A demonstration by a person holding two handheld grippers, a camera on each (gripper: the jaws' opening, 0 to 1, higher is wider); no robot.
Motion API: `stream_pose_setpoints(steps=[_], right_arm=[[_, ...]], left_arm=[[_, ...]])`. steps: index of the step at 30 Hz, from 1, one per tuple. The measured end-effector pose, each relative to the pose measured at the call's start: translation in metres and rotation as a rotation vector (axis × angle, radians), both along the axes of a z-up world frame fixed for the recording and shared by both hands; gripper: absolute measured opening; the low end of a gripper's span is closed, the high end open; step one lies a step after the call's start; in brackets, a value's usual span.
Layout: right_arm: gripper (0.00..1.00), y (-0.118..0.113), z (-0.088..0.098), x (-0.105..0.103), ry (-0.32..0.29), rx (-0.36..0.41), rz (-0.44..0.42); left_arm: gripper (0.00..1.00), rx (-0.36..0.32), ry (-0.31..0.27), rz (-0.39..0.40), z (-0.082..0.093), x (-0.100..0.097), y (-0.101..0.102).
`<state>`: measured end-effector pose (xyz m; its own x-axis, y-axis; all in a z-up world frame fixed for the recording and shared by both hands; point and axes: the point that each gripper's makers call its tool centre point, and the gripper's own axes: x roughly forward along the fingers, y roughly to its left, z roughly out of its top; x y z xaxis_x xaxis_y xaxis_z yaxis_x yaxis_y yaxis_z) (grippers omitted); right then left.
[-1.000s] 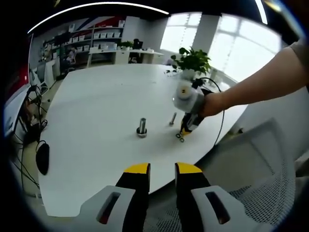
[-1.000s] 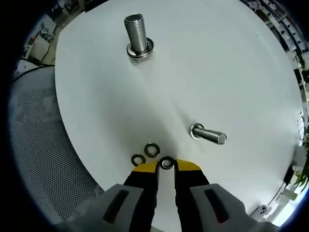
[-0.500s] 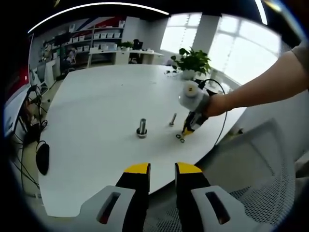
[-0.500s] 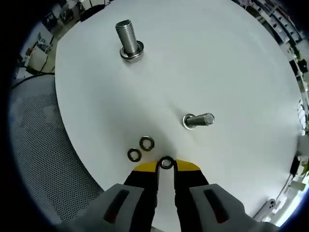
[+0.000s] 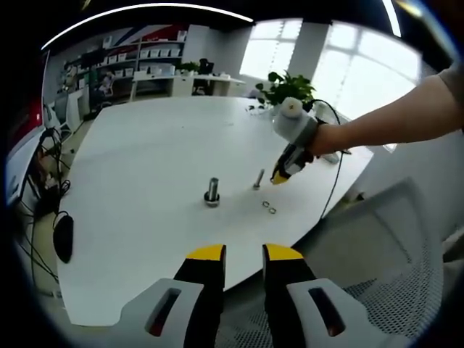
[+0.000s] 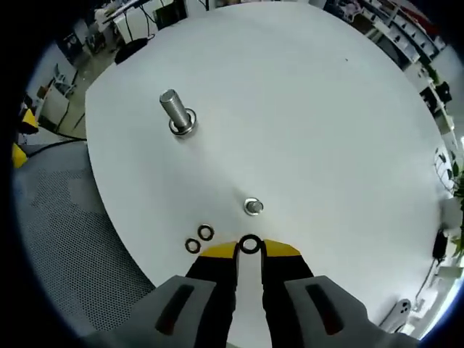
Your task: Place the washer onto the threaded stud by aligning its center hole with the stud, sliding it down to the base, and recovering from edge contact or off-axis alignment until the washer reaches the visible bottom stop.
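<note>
Since a second ago, right gripper has risen off tabletop, jaws pinching washer at tips. We see two spare washers left near table edge. Upright stud well apart, toward centre; second stud nearer. Left gripper hangs off near edge, jaws slightly parted, empty.

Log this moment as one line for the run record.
right gripper: shut on washer, above table | two washers on table | studs: bare | left gripper: open, idle
</note>
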<state>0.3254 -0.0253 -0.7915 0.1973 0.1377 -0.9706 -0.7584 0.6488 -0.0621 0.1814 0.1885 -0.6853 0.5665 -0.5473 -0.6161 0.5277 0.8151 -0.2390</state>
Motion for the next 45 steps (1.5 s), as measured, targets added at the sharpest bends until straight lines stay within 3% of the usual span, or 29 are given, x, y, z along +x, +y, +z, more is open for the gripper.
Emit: stream_pose_setpoints(steps=[18, 31, 45], right_arm=[[0.13, 0.016, 0.018, 0.016, -0.058, 0.019, 0.102], [0.13, 0.022, 0.009, 0.018, -0.043, -0.001, 0.146], [0.14, 0.022, -0.013, 0.019, -0.011, 0.0, 0.131]], left_arm=[[0.16, -0.004, -0.003, 0.001, 0.0, 0.001, 0.0], [0.16, -0.001, 0.001, 0.001, -0.001, 0.0, 0.001], [0.16, 0.005, 0.004, 0.007, -0.001, 0.001, 0.002]])
